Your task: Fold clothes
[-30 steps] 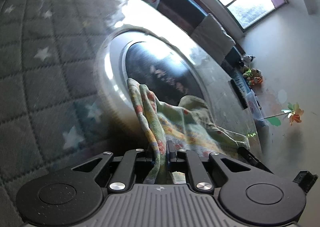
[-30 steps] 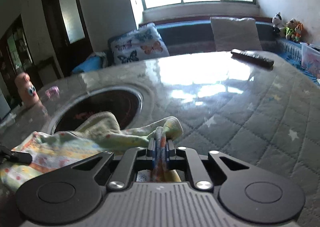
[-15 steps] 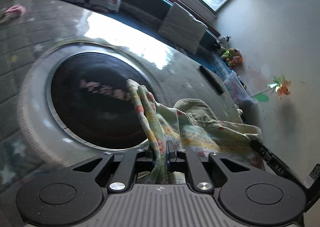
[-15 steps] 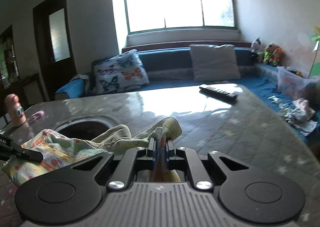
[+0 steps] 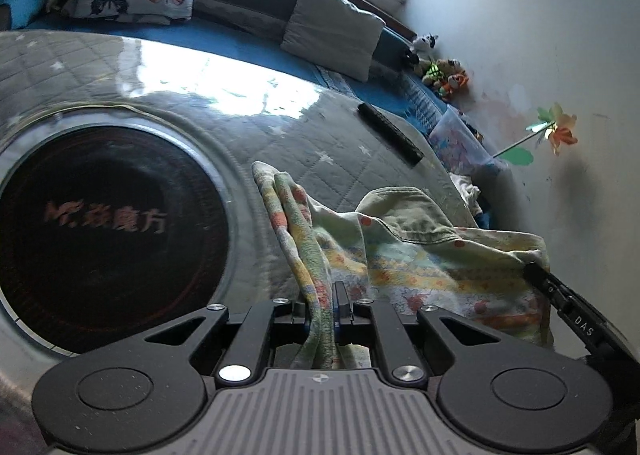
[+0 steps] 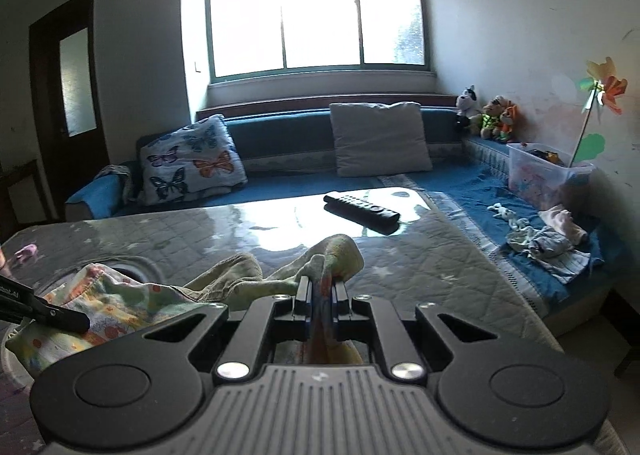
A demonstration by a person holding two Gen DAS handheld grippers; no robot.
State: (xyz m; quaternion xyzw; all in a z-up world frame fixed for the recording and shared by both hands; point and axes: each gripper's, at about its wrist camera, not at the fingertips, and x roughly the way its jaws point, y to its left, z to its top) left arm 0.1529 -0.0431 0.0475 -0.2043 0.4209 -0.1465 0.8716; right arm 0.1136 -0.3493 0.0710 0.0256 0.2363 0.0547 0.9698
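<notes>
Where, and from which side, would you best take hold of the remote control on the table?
Grip the remote control across its narrow width at mid-length, coming from above. It lies flat and long on the quilted table, clear of the patterned garment, so only its thin sides offer a tool purchase.

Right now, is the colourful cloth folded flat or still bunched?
Bunched. The cloth hangs crumpled between the left tool and the right tool, both shut on it.
</notes>
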